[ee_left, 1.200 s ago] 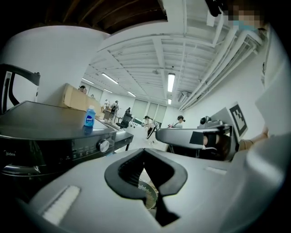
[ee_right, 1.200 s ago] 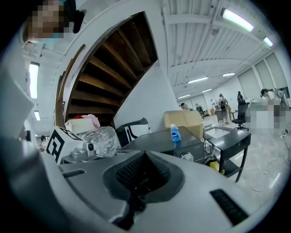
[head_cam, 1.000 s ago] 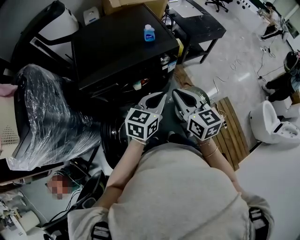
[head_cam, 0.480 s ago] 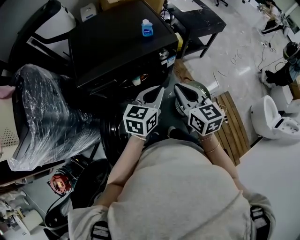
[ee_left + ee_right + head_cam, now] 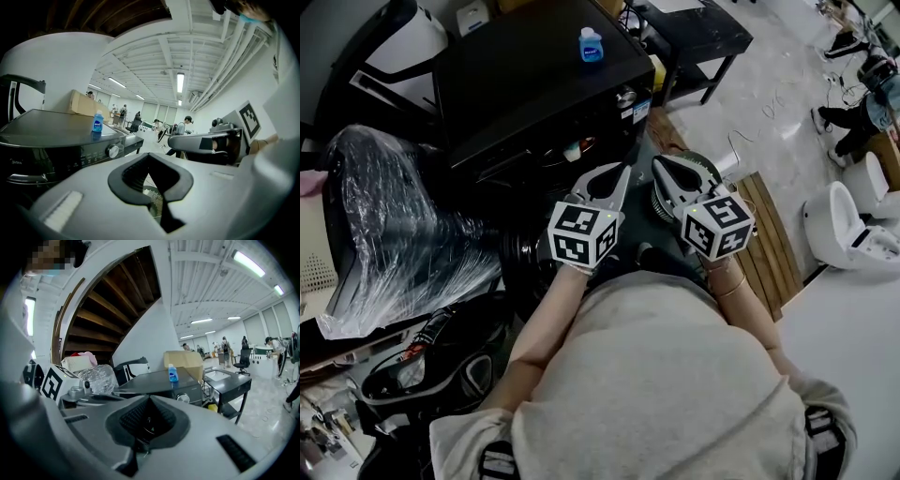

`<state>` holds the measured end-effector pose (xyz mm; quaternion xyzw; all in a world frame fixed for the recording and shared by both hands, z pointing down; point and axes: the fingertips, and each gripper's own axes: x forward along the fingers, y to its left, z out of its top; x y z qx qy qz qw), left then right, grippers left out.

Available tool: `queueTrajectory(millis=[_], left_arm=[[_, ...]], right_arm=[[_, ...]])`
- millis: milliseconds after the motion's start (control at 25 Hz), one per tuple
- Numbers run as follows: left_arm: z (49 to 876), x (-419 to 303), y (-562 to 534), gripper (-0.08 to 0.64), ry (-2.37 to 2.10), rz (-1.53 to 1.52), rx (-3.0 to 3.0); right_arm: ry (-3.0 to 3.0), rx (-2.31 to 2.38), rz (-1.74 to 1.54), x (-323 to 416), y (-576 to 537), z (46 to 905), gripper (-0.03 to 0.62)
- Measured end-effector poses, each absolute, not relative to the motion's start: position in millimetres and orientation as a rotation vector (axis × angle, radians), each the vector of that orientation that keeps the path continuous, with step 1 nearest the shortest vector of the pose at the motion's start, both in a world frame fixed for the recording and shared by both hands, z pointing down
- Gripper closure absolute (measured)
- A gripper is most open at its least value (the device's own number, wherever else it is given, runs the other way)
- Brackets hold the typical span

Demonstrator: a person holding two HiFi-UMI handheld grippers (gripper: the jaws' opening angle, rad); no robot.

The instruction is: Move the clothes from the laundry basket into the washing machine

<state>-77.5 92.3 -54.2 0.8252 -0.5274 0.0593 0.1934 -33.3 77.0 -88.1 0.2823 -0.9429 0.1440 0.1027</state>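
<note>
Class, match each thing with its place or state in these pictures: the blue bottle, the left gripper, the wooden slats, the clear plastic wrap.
Things:
1 blue bottle
2 left gripper
3 wooden slats
4 clear plastic wrap

Places or states:
A jaws shut, holding nothing
B lying low at the right of the head view
C bundled at the left of the head view
D standing on top of the black washing machine

Pairs: 1-D, 2-A, 3-B, 4-C

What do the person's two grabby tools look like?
The left tongs and right tongs are pale grey and beak-shaped, with dark ribbed pads. Each carries a white cube with black square markers. A thin bangle circles the right wrist.
</note>
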Motion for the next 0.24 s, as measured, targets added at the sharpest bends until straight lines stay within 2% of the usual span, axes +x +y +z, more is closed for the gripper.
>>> queueTrajectory(millis=[240], left_arm=[[-52.0,-72.7,93.6,0.551,-1.489,0.154,2.311]], right_arm=[[-2.791,0.816,0.444,-30.6,80.9,-80.1,0.584]])
